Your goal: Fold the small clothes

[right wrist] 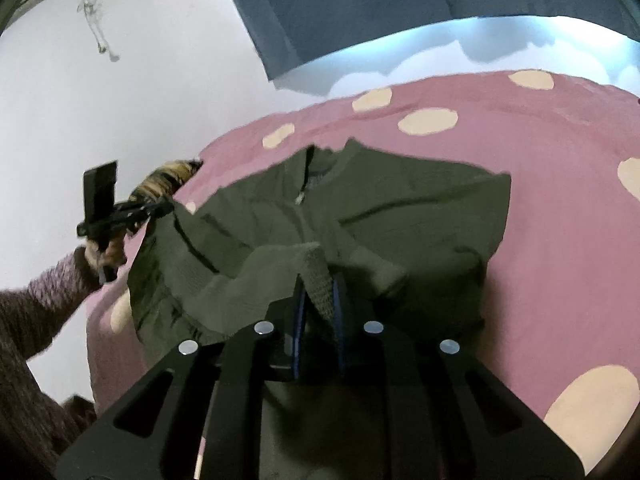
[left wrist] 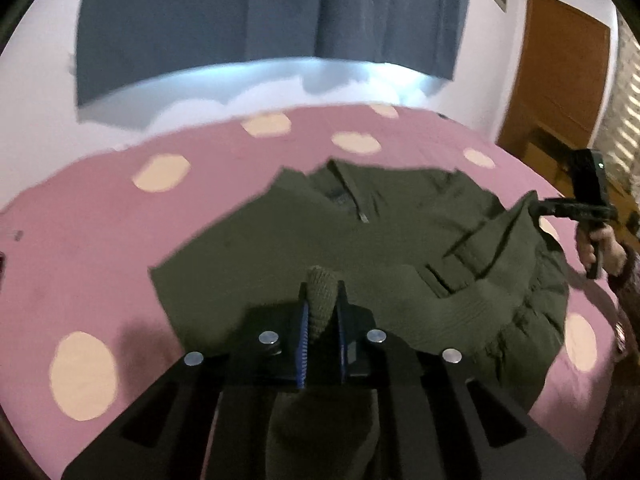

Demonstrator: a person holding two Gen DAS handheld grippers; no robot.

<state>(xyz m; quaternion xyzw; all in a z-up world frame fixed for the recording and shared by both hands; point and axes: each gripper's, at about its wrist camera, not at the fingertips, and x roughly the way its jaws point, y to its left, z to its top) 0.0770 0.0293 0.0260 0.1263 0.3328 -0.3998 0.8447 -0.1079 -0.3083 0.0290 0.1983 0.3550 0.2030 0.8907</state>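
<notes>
An olive green knitted sweater (left wrist: 312, 232) with a short zip collar (left wrist: 362, 216) lies on a pink bedspread, its near part bunched and lifted. In the left wrist view my left gripper (left wrist: 322, 300) is shut on a ribbed fold of the sweater's near edge. To the right, my right gripper (left wrist: 534, 205) pinches a raised flap of the same sweater. In the right wrist view the sweater (right wrist: 400, 208) spreads ahead, and my right gripper (right wrist: 320, 292) is shut on a ribbed fold. My left gripper (right wrist: 170, 205) grips the cloth at the left edge.
The pink bedspread (left wrist: 100, 220) has cream dots. A blue curtain (left wrist: 240, 12) hangs on the white wall behind the bed. A wooden door (left wrist: 560, 80) stands at the far right. A striped yellow and black object (right wrist: 172, 178) lies at the bed's left edge. A person's knitted sleeve (right wrist: 36, 308) reaches in.
</notes>
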